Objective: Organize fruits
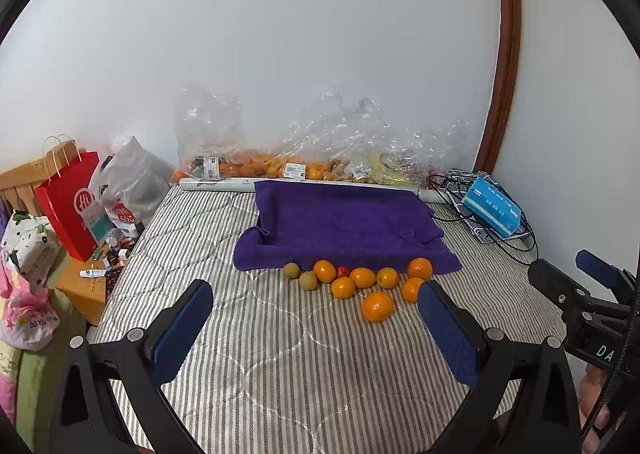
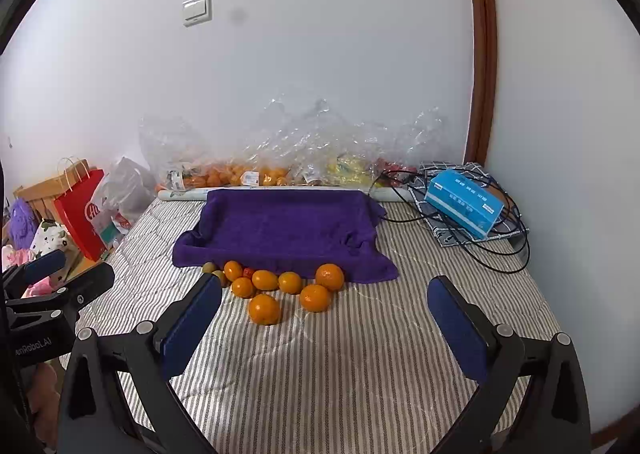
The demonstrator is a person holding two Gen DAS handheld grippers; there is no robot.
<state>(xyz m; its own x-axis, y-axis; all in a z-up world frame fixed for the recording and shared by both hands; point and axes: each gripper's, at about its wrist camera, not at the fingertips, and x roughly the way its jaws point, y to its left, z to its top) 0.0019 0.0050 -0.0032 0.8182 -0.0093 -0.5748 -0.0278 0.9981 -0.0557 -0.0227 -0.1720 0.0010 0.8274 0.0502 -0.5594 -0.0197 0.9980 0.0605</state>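
Oranges (image 1: pixel 377 306) lie loose on the striped mattress (image 1: pixel 280 366) just before the purple-towelled tray (image 1: pixel 340 221), so with both the left gripper (image 1: pixel 316 318) and right gripper (image 2: pixel 326 314) gaping empty, I'd straddle the nearest fruit squarely, then close gently.

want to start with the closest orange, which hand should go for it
Left, by a little. Both grippers are open and empty, but the nearest orange lies just inside the left gripper right finger, while it sits beside the right gripper left finger, more off-centre.
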